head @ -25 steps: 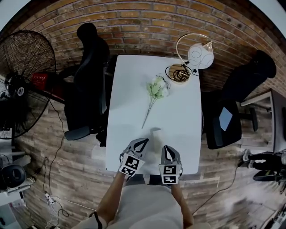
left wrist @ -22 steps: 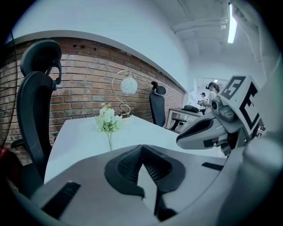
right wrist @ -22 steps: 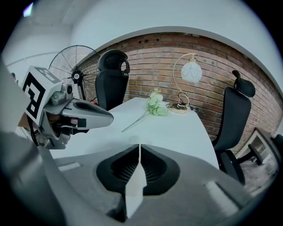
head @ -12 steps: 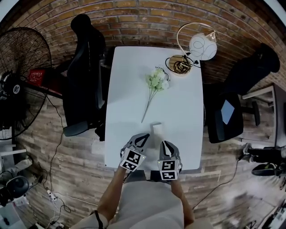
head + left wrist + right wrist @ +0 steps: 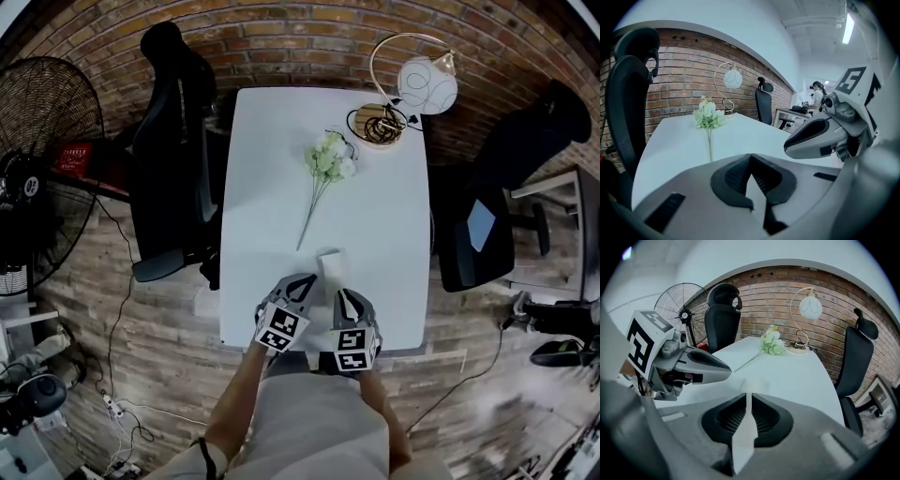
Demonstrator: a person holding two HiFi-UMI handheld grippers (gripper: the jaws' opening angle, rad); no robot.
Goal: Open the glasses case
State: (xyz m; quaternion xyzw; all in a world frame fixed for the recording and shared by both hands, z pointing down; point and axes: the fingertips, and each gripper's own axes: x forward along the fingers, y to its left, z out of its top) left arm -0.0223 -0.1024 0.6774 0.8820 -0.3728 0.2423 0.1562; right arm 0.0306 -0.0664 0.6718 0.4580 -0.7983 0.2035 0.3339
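Left gripper [image 5: 304,282] and right gripper [image 5: 343,294] flank the near end of the glasses case [image 5: 329,265] — each with jaws pressed together.

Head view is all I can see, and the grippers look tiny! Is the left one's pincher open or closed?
Observer: Closed. The left gripper view shows the left gripper with its jaw tips touching and nothing between them.
Operator: What about the other one?
Observer: The right gripper is shut too. Only a thin slit shows, and it is empty.
Operator: Has it got the glasses case?
Observer: No. The glasses case lies on the table just beyond its tips, not between them.
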